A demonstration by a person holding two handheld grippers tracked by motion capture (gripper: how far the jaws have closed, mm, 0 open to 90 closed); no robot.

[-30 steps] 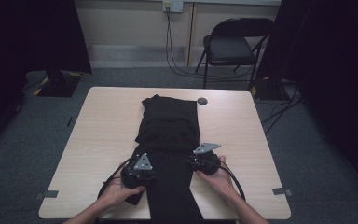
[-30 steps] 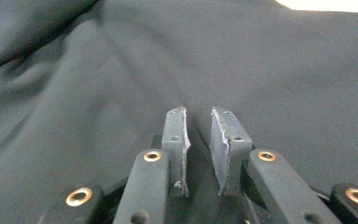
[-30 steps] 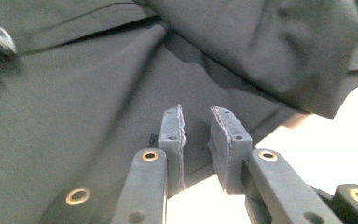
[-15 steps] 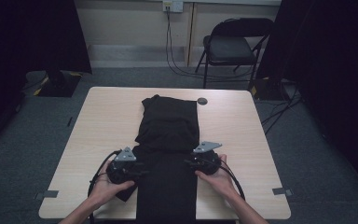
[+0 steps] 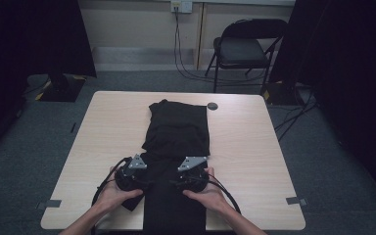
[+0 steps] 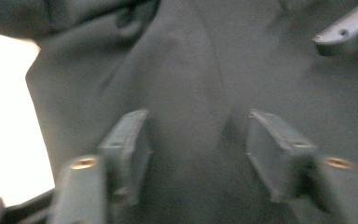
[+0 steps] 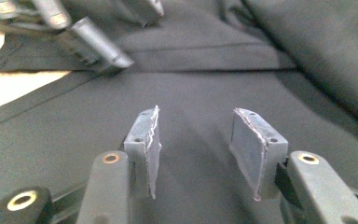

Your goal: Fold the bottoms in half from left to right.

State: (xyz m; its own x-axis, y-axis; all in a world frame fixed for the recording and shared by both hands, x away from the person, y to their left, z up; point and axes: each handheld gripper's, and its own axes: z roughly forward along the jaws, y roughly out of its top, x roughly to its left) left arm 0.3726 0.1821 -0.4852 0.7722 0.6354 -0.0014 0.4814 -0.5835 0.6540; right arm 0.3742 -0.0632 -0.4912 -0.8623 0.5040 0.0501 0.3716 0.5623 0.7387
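Both tongs, left tongs (image 5: 144,182) and right tongs (image 5: 176,182), have just been opening, empty over the black garment (image 5: 178,129), probably repositioning for another fold.

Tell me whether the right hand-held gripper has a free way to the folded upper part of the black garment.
Probably yes. The right hand-held gripper hovers open over the black garment, whose folded upper part lies just beyond it on the table. Nothing stands between; the left hand-held gripper sits off to its side.
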